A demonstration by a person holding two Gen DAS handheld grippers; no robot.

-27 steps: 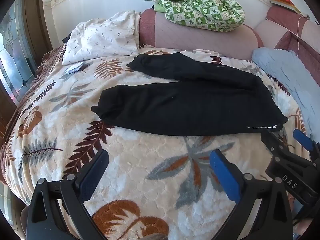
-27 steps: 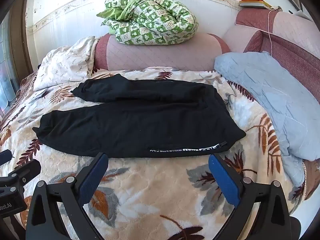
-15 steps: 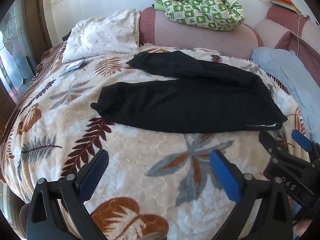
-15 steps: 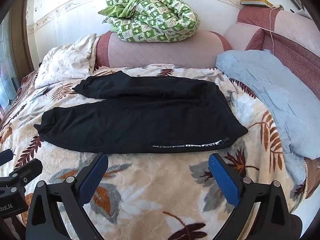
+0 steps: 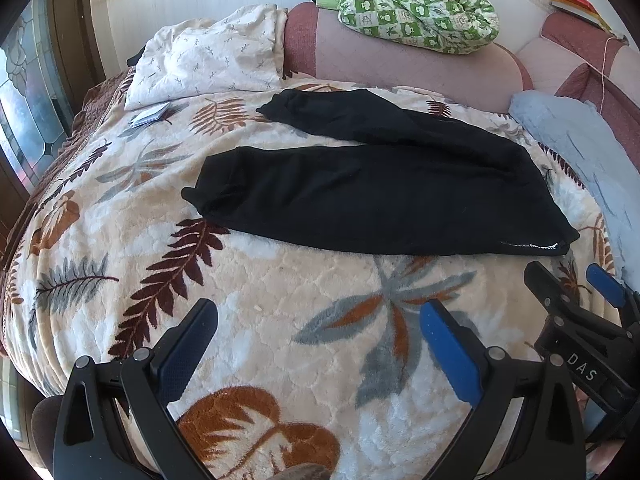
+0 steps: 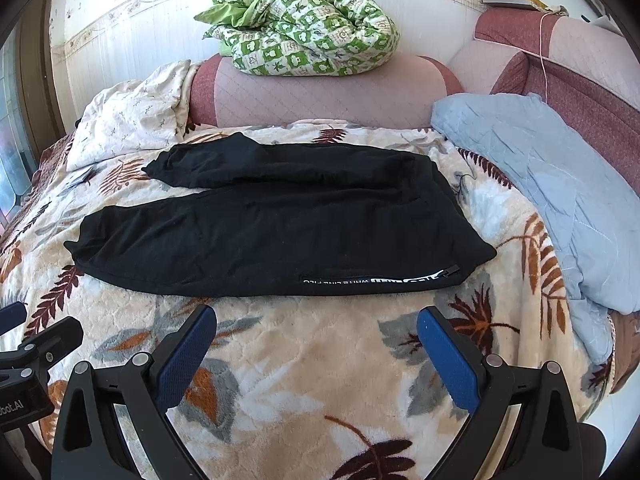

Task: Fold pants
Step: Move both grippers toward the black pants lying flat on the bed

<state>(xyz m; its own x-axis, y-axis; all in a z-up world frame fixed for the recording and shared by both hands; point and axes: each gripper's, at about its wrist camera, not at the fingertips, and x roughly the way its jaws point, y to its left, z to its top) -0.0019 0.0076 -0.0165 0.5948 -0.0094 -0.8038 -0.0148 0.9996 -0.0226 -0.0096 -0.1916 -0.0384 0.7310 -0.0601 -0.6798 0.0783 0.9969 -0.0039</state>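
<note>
both hand-held grippers point(image 5: 318, 320) point(image 6: 316, 322) wide open, empty; pants point(image 6: 280, 236) label reads "white line".

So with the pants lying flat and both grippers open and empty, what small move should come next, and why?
Probably bring the right gripper forward to the near waistband corner of the black pants. The left gripper is open too, holding nothing, short of the near leg's cuff. The legs lie splayed apart on the leaf-print blanket, so the first fold needs a grip.
</note>
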